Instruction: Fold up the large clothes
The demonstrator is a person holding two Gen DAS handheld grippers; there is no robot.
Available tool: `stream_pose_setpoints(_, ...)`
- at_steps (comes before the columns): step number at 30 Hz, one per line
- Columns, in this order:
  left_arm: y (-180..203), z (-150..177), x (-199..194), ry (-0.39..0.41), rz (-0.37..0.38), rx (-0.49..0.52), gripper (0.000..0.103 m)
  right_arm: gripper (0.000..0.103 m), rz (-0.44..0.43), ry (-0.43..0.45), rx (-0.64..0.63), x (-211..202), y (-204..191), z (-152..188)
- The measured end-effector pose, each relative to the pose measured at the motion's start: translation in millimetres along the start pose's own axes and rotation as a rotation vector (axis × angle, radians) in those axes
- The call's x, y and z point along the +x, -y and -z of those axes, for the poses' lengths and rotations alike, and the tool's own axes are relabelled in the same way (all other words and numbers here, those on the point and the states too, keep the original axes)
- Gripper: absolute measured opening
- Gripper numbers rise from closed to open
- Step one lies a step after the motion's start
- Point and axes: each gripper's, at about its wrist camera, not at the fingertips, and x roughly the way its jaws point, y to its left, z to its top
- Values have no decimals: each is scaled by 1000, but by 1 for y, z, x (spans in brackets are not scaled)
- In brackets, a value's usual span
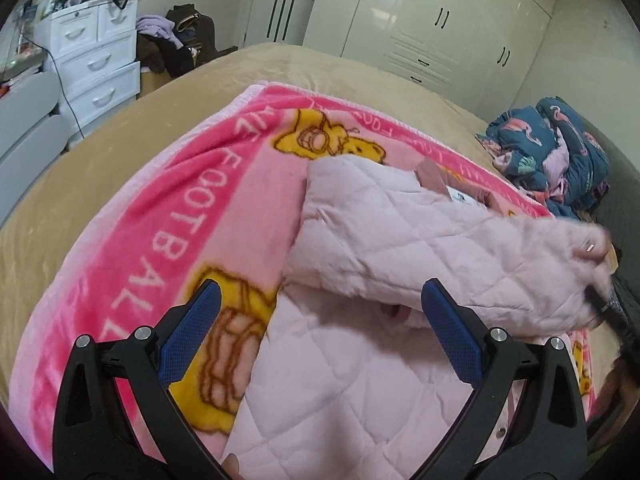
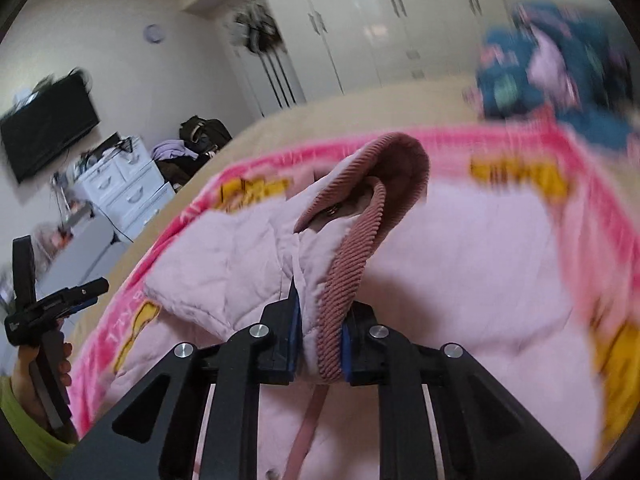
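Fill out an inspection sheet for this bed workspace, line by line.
Surface: tan bed with a pink cartoon blanket spread on top.
Job's things: pale pink quilted jacket on the blanket, one part lifted.
Clutter: blue flamingo-print bundle at the bed's far corner.
Grippers: right gripper shut on the jacket's corduroy collar; left gripper open, holding nothing.
Cables: black cable hanging down the white drawers.
Surroundings: white wardrobes, wall television, clothes heap.
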Motion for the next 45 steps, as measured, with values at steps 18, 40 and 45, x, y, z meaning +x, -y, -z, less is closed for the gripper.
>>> stream_pose_setpoints(18, 75, -39, 75, -105, 95, 129, 94, 15, 102, -49, 18, 32, 65, -9)
stream_pose_setpoints(40, 97, -18, 120, -215, 106, 197, 94, 52, 187, -54, 84, 19, 85, 7)
stream_pose_setpoints(45, 100, -6, 131, -248, 68, 253, 94, 57, 183, -47, 50, 15, 72, 8)
